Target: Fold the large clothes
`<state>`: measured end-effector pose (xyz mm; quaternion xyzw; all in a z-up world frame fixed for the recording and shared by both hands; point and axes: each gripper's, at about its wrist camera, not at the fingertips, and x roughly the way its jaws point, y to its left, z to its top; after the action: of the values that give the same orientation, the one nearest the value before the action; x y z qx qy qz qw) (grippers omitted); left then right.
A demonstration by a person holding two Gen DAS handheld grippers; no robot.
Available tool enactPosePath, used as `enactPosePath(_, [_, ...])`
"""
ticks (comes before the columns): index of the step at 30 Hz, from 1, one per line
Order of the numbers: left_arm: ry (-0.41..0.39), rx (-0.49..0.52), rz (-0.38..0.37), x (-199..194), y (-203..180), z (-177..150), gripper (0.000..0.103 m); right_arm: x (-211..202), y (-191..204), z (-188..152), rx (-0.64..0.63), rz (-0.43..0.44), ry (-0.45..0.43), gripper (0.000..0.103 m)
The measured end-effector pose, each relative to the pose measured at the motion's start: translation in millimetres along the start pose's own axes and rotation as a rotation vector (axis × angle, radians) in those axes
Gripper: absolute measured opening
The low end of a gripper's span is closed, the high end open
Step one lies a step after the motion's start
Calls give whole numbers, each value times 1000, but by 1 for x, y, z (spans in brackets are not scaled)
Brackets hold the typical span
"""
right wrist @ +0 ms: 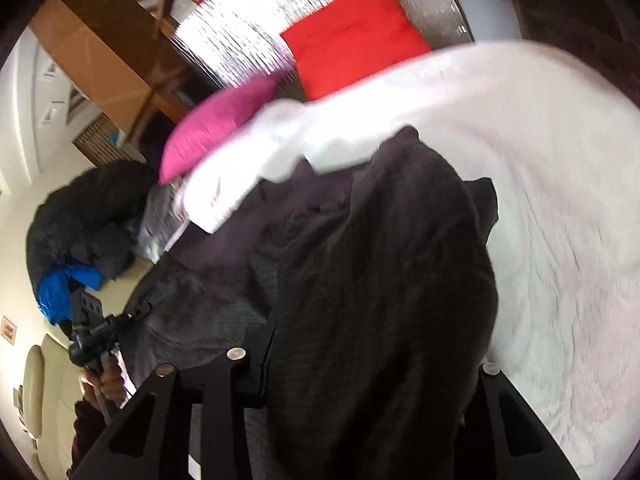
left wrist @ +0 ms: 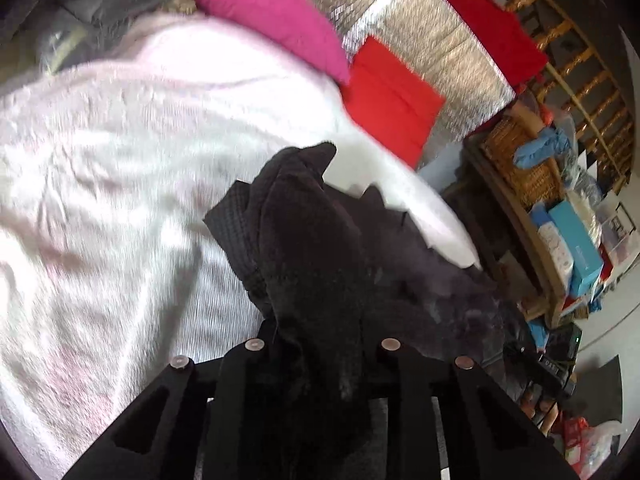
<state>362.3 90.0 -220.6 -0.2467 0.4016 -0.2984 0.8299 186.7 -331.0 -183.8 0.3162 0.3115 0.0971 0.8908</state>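
A dark, near-black waffle-knit garment (left wrist: 320, 240) lies bunched on a white bedspread (left wrist: 120, 160). In the left wrist view a thick fold of it runs between the fingers of my left gripper (left wrist: 320, 344), which is shut on it. In the right wrist view the same garment (right wrist: 380, 260) is draped over and between the fingers of my right gripper (right wrist: 360, 360), which pinches it; the cloth hides most of the right finger. The garment stretches left towards a hand (right wrist: 102, 380) holding the other tool.
A pink pillow (right wrist: 216, 128) and a red pillow (right wrist: 352, 36) lean against a silvery headboard (left wrist: 420, 40). The white bedspread (right wrist: 540, 200) fills the right. Dark and blue jackets (right wrist: 80, 216) are piled at the left. Cluttered wooden shelves (left wrist: 560, 220) stand beside the bed.
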Motion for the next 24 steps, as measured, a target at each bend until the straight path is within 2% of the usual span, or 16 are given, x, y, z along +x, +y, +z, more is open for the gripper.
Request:
enactPosePath(3, [-55,-24,37,-5,4,5,22,7,7,6,0,5,-21,41])
enactPosePath(6, [2,1,144,12,9,0,26,25,2,4,6,-50,22,41])
enactPosePath(8, [42,-3,177,20,15,-4,41,33,-10,0,35,-74,69,41])
enactPosePath(9, [52,-1,194,22,15,-4,44,33,-14,-1,45,-74,82,43])
enactPosePath(12, [43,17,273,15,5,-8,59,31,-22,-5,103,-87,99,60])
enactPosePath(14, [8,55,353,3,-8,-15,69,23,-22,-6,134,-106,86,64])
enactPosePath(16, [-58,108,427,-17,-20,-24,69,3,-25,-11,146,-129,51,65])
enactPosePath(18, [-120,158,500,-39,-36,-31,74,-19,-21,-17,127,-171,0,67])
enactPosePath(19, [-154,176,537,-52,-46,-37,76,-33,-15,-21,99,-218,-37,73])
enactPosePath(21, [-235,202,571,-81,-60,-50,80,-55,1,-28,54,-289,-112,78])
enactPosePath(22, [-267,213,577,-94,-69,-57,86,-71,7,-34,34,-301,-147,78])
enactPosePath(24, [-314,236,598,-116,-88,-69,88,-94,22,-45,26,-302,-190,78])
